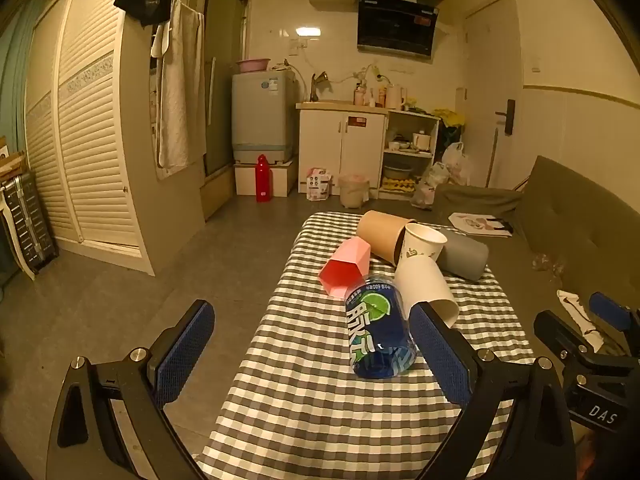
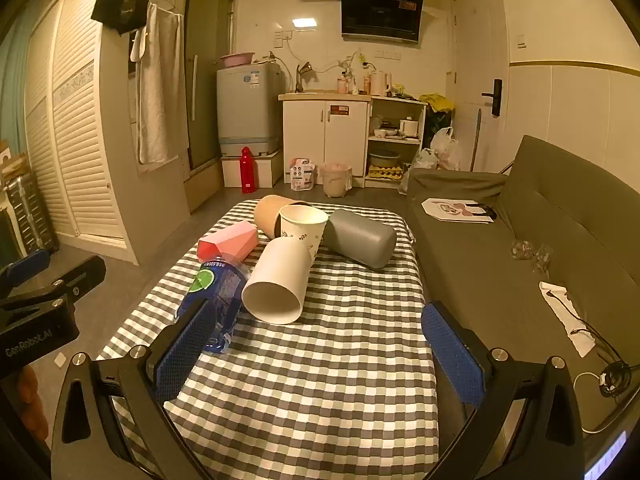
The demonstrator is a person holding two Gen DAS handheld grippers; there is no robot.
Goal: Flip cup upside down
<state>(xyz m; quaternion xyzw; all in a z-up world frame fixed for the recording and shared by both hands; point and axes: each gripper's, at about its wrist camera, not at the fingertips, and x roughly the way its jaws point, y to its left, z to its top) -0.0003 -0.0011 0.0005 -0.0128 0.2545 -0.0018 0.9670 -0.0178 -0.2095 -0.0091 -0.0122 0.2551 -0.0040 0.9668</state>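
Several cups sit clustered on a checkered tablecloth (image 2: pixel 320 380). A white paper cup with a leaf print (image 2: pixel 302 226) stands upright, also in the left wrist view (image 1: pixel 422 242). A plain white cup (image 2: pixel 278 282) lies on its side, mouth toward me. A brown cup (image 2: pixel 268 212), a grey cup (image 2: pixel 360 238), a pink faceted cup (image 2: pixel 230 242) and a blue bottle-cup (image 2: pixel 216 292) lie on their sides. My right gripper (image 2: pixel 320 348) is open, short of the cups. My left gripper (image 1: pixel 312 356) is open, with the blue bottle-cup (image 1: pixel 378 332) between its fingers, untouched.
A grey sofa (image 2: pixel 540 240) runs along the table's right side, with a paper bag (image 2: pixel 460 210) and cables (image 2: pixel 592 344) on it. Bare floor lies left of the table. Kitchen cabinets (image 2: pixel 324 140) and a washing machine (image 2: pixel 248 108) stand at the back.
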